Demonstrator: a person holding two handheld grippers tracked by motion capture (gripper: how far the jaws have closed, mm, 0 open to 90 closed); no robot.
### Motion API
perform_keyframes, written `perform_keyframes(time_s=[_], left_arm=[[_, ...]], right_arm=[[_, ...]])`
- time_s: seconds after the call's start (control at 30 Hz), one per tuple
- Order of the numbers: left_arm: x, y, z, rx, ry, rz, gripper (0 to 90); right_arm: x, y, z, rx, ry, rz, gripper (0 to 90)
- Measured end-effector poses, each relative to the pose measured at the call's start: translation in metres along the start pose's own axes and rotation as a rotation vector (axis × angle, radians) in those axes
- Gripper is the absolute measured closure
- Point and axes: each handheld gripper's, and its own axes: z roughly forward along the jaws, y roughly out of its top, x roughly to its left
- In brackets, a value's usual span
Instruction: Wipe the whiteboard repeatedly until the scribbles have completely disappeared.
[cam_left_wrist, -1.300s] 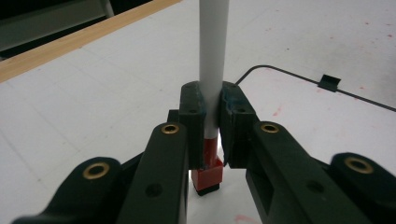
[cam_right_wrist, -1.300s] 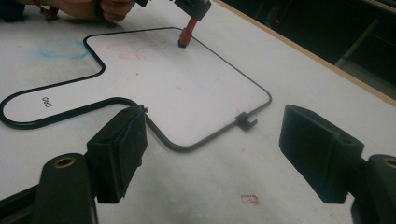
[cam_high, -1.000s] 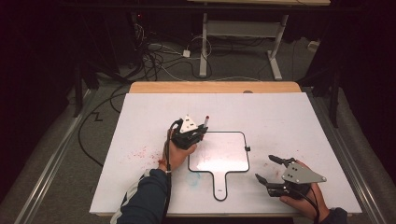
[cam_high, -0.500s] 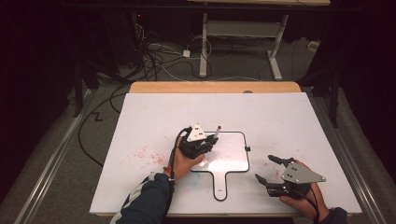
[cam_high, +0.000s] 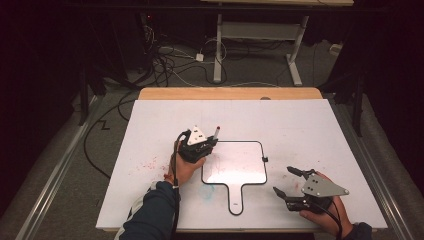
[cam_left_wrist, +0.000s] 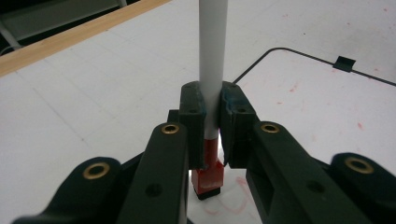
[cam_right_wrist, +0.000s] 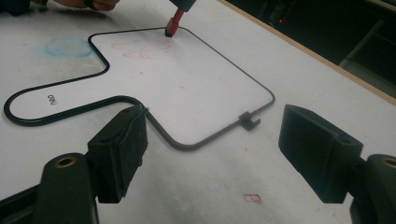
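A paddle-shaped whiteboard (cam_high: 235, 165) with a thin black rim lies flat on the table, its handle toward the person. Faint red scribbles (cam_right_wrist: 140, 49) mark it near its far left corner. My left gripper (cam_high: 210, 144) is shut on a white marker (cam_left_wrist: 212, 56) that stands nearly upright. The marker's red tip (cam_left_wrist: 208, 179) points down at that corner of the whiteboard (cam_left_wrist: 327, 98), close against the surface. My right gripper (cam_high: 283, 180) rests to the right of the handle, open with nothing between its pads (cam_right_wrist: 123, 144). The marker tip (cam_right_wrist: 173, 23) shows at the whiteboard's (cam_right_wrist: 196, 88) rim.
The white table top (cam_high: 300, 125) carries red specks at the left and a pale blue ring smudge (cam_right_wrist: 65, 46) beside the handle. A wooden strip (cam_high: 230, 93) edges the far side. Beyond it are floor cables (cam_high: 170, 65) and desk legs.
The left gripper swung right and nearer with the marker, then came back left to about where it began. The right gripper stayed put.
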Motion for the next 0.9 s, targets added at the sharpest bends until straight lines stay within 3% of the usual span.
perform_keyframes(time_s=[0.07, 0.33, 0.43, 0.53, 0.73, 0.83, 0.9], left_arm=[[-0.002, -0.001, 0.000, -0.008, -0.032, -0.026, 79.0], [-0.036, 0.002, 0.004, -0.004, -0.161, 0.042, 79.0], [-0.042, 0.004, 0.008, 0.000, -0.166, 0.086, 79.0], [-0.037, 0.005, 0.008, -0.002, -0.141, 0.091, 79.0], [-0.010, 0.001, 0.006, -0.018, -0.062, 0.007, 79.0], [-0.008, 0.001, 0.009, -0.025, -0.071, -0.033, 79.0], [-0.015, 0.003, 0.012, -0.019, -0.098, -0.022, 79.0]], right_arm=[[0.000, 0.000, 0.000, 0.001, 0.001, -0.002, 24.4], [0.000, 0.001, 0.000, 0.000, 0.005, -0.004, 24.5], [0.001, 0.001, 0.000, 0.000, 0.006, -0.007, 24.5], [0.002, 0.001, 0.001, -0.001, 0.008, -0.012, 24.6], [0.002, 0.001, 0.001, 0.000, 0.009, -0.014, 24.6], [0.002, 0.001, 0.001, 0.002, 0.009, -0.015, 24.6], [0.002, 0.001, 0.001, 0.001, 0.010, -0.016, 24.6]])
